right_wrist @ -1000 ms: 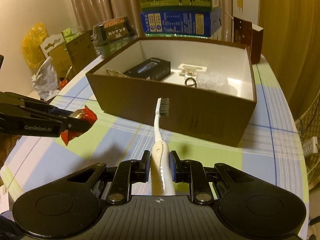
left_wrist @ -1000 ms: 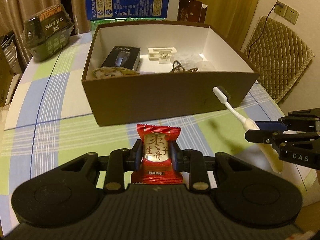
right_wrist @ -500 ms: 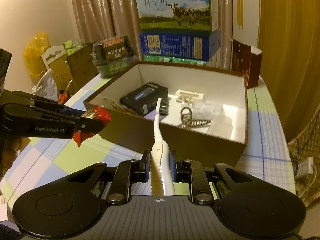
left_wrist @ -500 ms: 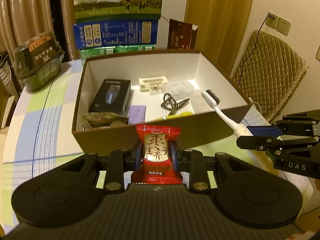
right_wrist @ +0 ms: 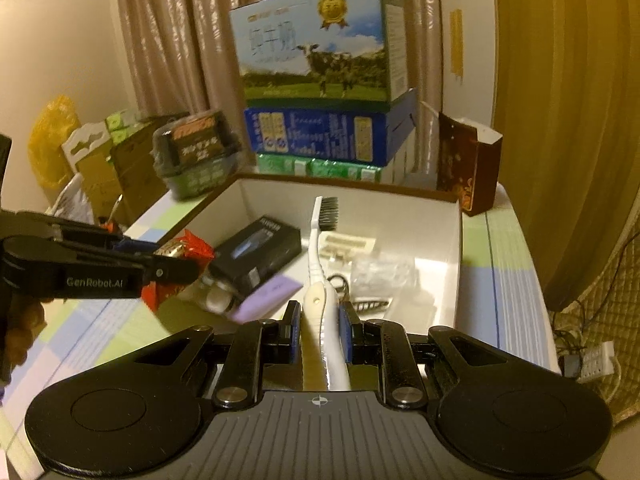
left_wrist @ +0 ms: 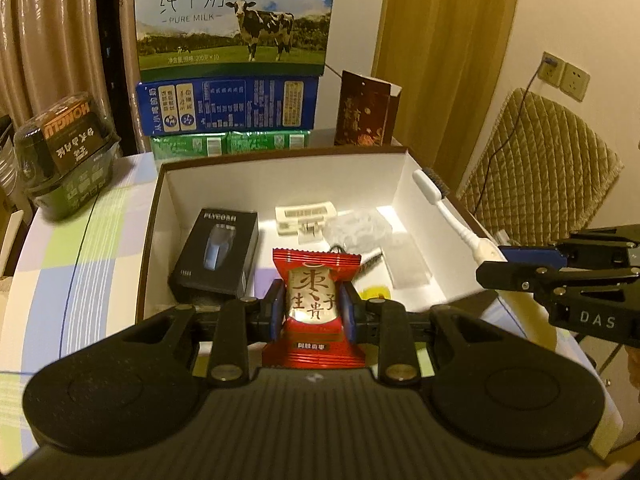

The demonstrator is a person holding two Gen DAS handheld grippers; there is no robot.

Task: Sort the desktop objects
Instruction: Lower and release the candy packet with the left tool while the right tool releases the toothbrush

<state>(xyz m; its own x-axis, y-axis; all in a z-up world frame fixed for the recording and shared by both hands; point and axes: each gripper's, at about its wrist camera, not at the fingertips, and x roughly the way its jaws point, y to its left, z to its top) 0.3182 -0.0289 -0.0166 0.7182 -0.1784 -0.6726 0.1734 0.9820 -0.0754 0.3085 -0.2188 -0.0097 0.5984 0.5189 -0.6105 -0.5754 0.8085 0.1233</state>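
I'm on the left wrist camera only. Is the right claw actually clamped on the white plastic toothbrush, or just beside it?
Observer: Clamped. The right wrist view shows the right claw with both blue pads pressed on the white plastic toothbrush handle.
Operator: Where does the brush head sit?
Observer: Its dark grey bristles face that camera, and from there the head lines up over the inside of the brown, white-lined cardboard box.
Operator: Anything off to the left that I'm missing?
Observer: A yellow plastic bag by the wall, with tan cardboard cartons next to it.
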